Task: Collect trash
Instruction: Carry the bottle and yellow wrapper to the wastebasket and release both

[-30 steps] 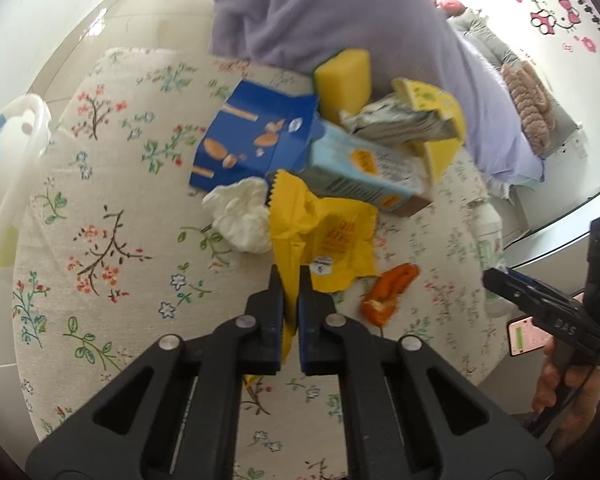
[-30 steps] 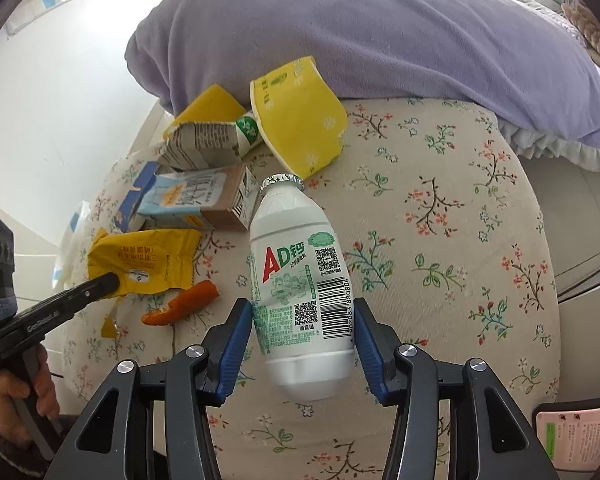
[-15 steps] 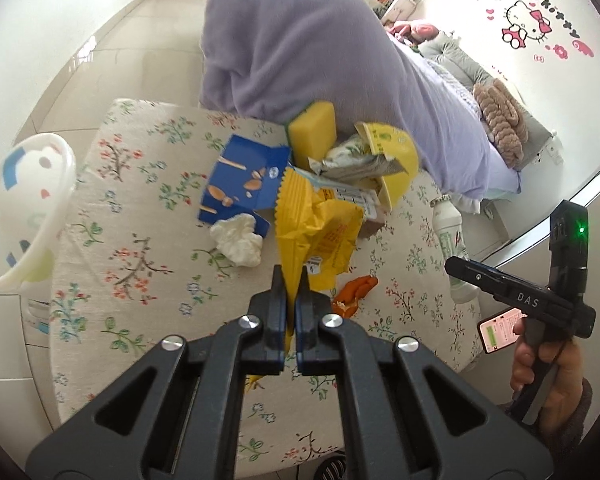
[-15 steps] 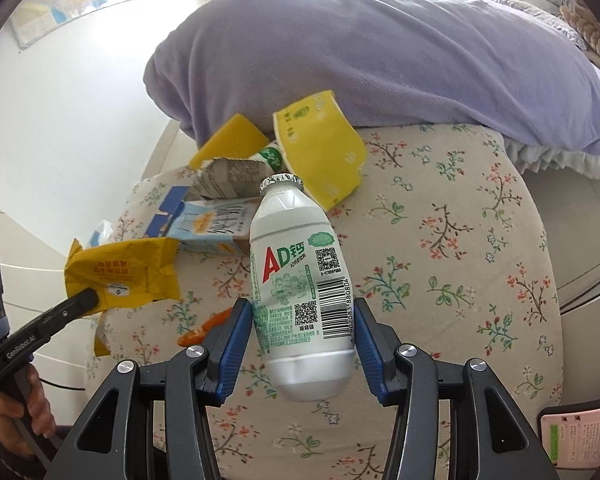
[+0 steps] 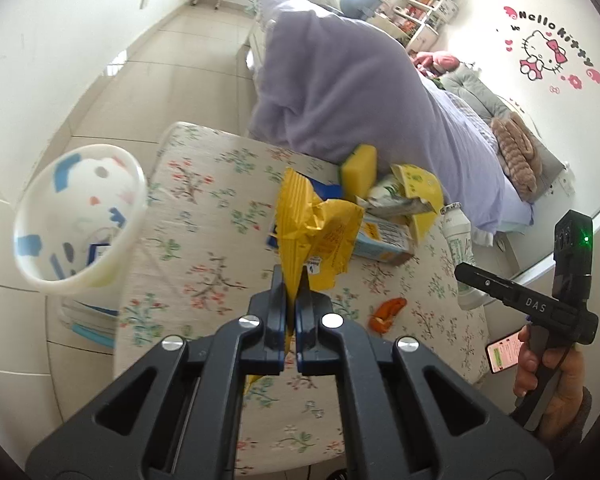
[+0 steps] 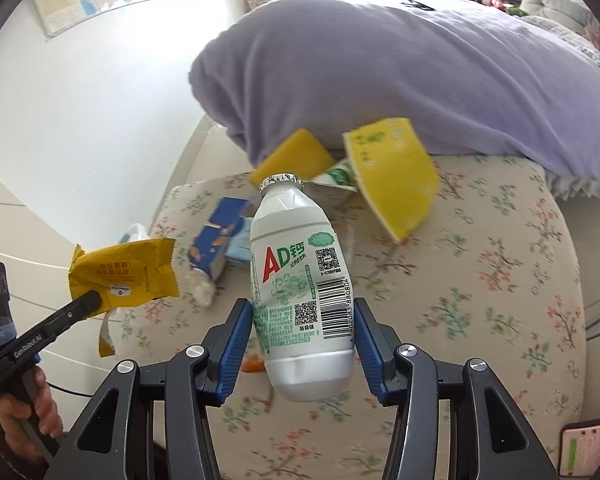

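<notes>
My left gripper [image 5: 291,280] is shut on a crumpled yellow wrapper [image 5: 312,224] and holds it in the air above the floral table [image 5: 204,216]; the wrapper also shows in the right wrist view [image 6: 128,270]. My right gripper [image 6: 302,312] is shut on a white AD milk bottle [image 6: 300,280], lifted above the table; the bottle also shows in the left wrist view [image 5: 458,240]. A white patterned bin [image 5: 80,216] stands off the table's left edge, below and left of the wrapper.
Left on the table are a yellow sponge [image 5: 360,168], a torn yellow-green carton [image 5: 412,196], a light blue carton [image 5: 384,238], a blue snack box [image 6: 216,240], a white tissue [image 6: 200,286] and an orange scrap [image 5: 386,312]. A purple duvet [image 5: 340,92] overhangs the far edge.
Both grippers have risen from the table with their loads. The left one has moved left with the wrapper, and the bin has come further into its view.
</notes>
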Demonstrator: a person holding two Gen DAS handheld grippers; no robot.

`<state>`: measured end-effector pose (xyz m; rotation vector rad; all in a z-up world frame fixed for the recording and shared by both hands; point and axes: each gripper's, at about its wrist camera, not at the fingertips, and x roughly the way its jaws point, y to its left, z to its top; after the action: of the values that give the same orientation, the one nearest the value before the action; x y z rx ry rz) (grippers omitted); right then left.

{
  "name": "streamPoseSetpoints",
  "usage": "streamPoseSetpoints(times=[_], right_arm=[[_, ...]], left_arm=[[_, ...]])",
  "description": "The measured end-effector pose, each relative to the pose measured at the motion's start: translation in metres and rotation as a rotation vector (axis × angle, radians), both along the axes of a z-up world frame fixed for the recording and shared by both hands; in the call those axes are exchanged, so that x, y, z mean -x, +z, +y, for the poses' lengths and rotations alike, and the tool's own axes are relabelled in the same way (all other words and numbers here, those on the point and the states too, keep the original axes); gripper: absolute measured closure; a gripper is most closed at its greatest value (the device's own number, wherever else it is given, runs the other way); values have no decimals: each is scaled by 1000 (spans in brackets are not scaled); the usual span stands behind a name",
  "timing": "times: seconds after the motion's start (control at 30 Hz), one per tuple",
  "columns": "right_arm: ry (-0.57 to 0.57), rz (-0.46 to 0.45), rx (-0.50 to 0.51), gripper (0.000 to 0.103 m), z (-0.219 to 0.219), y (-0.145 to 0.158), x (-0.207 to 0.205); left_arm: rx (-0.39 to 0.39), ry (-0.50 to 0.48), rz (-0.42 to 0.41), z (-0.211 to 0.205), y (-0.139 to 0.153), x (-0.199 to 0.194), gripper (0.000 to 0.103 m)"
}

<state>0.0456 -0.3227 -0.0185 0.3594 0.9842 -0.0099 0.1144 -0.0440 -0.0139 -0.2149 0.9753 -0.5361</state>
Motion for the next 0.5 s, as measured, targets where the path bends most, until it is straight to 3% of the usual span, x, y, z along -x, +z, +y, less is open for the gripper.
streamPoseSetpoints(times=[0.5], right_arm=[[117,-27,-21,52,69,5,-46]], left_arm=[[-10,182,-20,79,3,-11,99]])
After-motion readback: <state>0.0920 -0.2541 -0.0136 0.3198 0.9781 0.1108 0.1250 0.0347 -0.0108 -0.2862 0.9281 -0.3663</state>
